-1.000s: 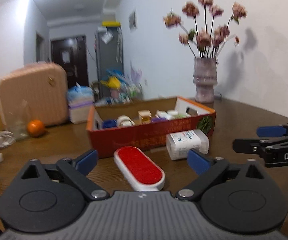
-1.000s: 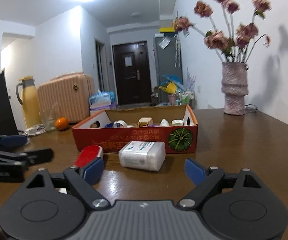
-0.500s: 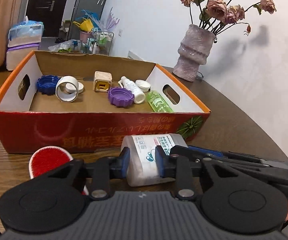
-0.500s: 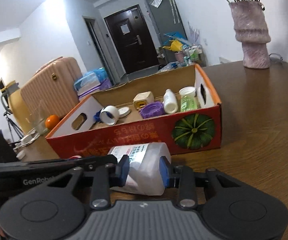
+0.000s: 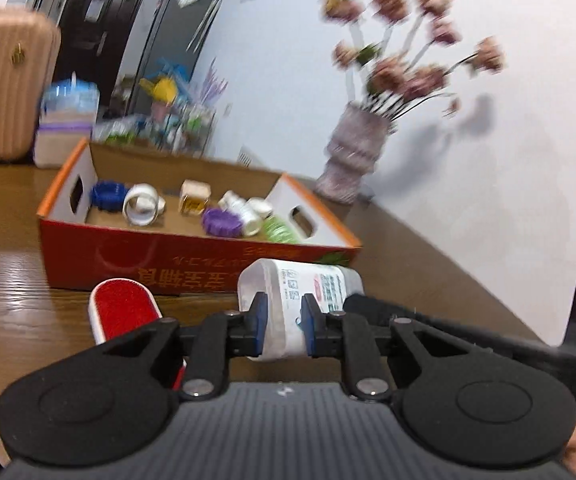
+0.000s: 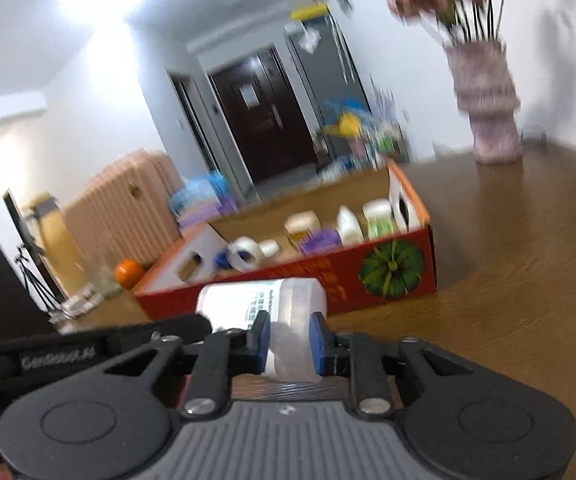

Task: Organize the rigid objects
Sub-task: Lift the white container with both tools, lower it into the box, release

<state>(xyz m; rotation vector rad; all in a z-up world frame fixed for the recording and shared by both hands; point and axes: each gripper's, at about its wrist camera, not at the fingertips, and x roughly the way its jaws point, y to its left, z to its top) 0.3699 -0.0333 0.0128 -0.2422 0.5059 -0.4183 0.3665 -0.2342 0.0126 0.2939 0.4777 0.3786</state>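
Note:
A white plastic container [image 5: 319, 284] with a printed label lies on its side in front of the red cardboard box [image 5: 192, 256]. My left gripper [image 5: 282, 322] is shut on its near end, blue pads pressing both sides. From the other side my right gripper [image 6: 289, 340] has the same container [image 6: 256, 296] between its pads; its jaws are closing and the pads touch it. The two grippers cross close together at the container. A red and white lint brush [image 5: 122, 312] lies on the wooden table to the left of the container.
The box [image 6: 327, 276] holds several small items: a purple lid [image 5: 222, 220], a white tape ring [image 5: 140, 208], small bottles. A vase of flowers [image 5: 351, 160] stands behind the box at the wall. A pink suitcase [image 5: 4, 80] and an orange [image 6: 128, 274] are at the left.
Both grippers went from wide open to closed on the white container, coming in at it from either side. Both views have tilted and the container now looks lifted at one end.

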